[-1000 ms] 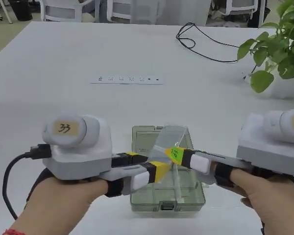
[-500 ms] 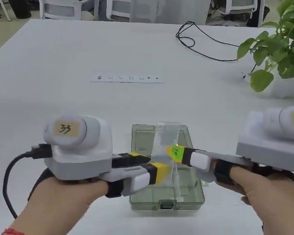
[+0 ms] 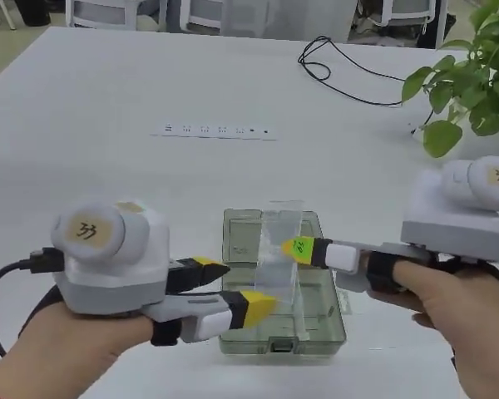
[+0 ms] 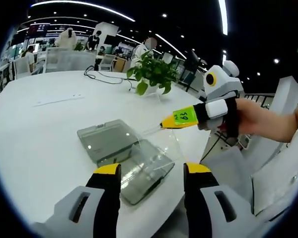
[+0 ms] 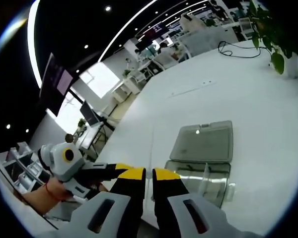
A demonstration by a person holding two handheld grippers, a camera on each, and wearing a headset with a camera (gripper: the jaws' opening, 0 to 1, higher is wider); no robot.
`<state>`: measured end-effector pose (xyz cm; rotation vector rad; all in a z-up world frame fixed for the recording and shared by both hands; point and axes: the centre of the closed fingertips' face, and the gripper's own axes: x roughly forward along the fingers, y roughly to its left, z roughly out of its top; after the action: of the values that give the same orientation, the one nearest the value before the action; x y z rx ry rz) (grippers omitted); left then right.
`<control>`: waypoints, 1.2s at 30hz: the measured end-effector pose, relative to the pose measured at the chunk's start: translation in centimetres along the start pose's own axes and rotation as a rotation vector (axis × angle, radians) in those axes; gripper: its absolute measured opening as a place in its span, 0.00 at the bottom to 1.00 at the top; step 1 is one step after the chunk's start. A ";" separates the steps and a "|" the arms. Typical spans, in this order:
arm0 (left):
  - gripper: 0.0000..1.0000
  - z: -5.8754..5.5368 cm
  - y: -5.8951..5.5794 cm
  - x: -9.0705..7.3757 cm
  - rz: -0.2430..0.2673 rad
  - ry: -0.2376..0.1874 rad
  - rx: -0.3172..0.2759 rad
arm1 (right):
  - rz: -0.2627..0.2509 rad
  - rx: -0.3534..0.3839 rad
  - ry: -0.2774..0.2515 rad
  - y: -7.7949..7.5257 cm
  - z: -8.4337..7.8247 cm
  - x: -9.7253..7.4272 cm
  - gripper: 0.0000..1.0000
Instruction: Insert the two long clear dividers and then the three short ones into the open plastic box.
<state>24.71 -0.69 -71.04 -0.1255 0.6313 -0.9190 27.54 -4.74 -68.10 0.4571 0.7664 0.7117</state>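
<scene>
The open smoky-clear plastic box (image 3: 326, 334) lies near the table's front edge, its lid (image 3: 243, 226) folded back flat. My right gripper (image 3: 298, 248) is shut on a clear divider (image 3: 281, 226), which stands nearly upright above the box. In the right gripper view the divider shows edge-on (image 5: 151, 144) between the closed jaws (image 5: 149, 174), with the box (image 5: 203, 141) beyond. My left gripper (image 3: 235, 285) is open at the box's left side, holding nothing. The left gripper view shows the box (image 4: 104, 141) ahead of its spread jaws (image 4: 153, 171). A clear strip (image 3: 300, 312) stands inside the base.
A white power strip (image 3: 216, 130) lies mid-table. A black cable (image 3: 341, 68) loops at the back right. A potted plant (image 3: 474, 83) stands at the right edge. Chairs line the far side of the table.
My left gripper has drawn back to the left and down, away from the divider. The right gripper keeps the divider, which now stands more upright over the box.
</scene>
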 end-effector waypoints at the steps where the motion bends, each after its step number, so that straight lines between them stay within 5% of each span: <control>1: 0.53 -0.1 0.1 -0.1 0.000 -0.001 0.012 | -0.003 0.001 0.001 -0.3 0.2 -0.1 0.07; 15: 0.76 -1.5 0.5 -0.6 -0.049 0.019 0.138 | -0.028 -0.004 0.103 -0.7 -0.1 1.0 0.07; 31: 0.98 -3.1 0.5 -0.9 -0.126 0.032 0.216 | -0.190 0.118 0.297 -3.6 -1.2 1.9 0.07; 36: 1.00 -3.4 0.5 -0.8 -0.152 0.035 0.226 | -0.243 0.181 0.388 -4.6 -3.2 3.0 0.07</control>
<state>22.79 0.76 -73.63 0.0456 0.5517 -1.1356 28.59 -5.32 -74.35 0.3839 1.2364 0.5092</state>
